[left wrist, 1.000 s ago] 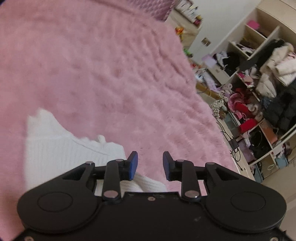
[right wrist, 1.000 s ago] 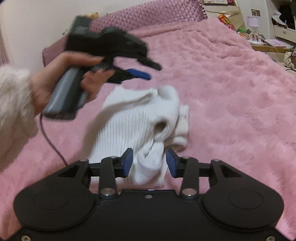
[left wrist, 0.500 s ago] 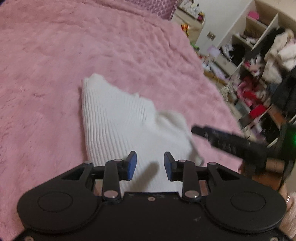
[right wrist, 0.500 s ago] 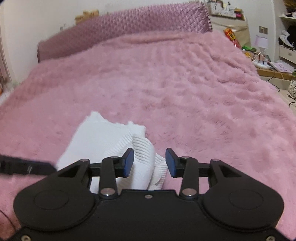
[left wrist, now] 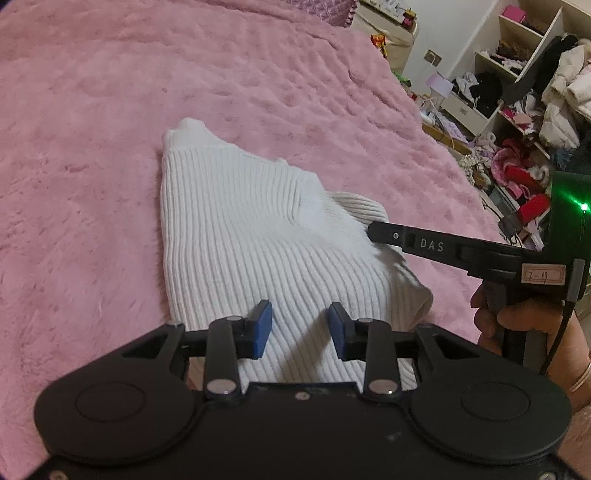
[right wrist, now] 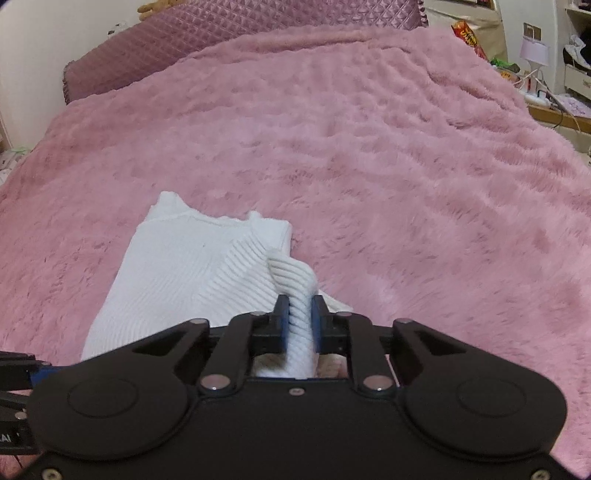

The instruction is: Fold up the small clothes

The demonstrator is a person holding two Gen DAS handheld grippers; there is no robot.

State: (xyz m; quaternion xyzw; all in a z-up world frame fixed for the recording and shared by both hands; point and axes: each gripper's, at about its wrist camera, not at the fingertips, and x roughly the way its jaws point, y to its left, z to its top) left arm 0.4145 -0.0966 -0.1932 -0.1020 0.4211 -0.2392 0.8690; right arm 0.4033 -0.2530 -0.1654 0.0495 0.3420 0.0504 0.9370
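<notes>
A white ribbed sweater (left wrist: 240,221) lies partly folded on a fluffy pink blanket (left wrist: 110,110). My left gripper (left wrist: 299,314) hovers open over the sweater's near edge, and its blue pads do not press the knit. In the right wrist view the sweater (right wrist: 177,266) spreads to the left. My right gripper (right wrist: 299,306) is shut on a bunched, twisted fold at the sweater's right side. The left wrist view shows the right gripper (left wrist: 373,232) from the side, its tip on that same fold, with a hand (left wrist: 517,321) holding it.
The pink blanket (right wrist: 406,184) covers the whole bed, with a purple quilted headboard (right wrist: 258,33) at the far end. Open shelves crammed with clothes (left wrist: 517,92) stand beyond the bed's right edge. A small lamp (right wrist: 533,51) stands on a cluttered bedside surface.
My right gripper has come down and closed its jaws on the sweater's fold. My left gripper has moved in over the sweater's near edge and stays open.
</notes>
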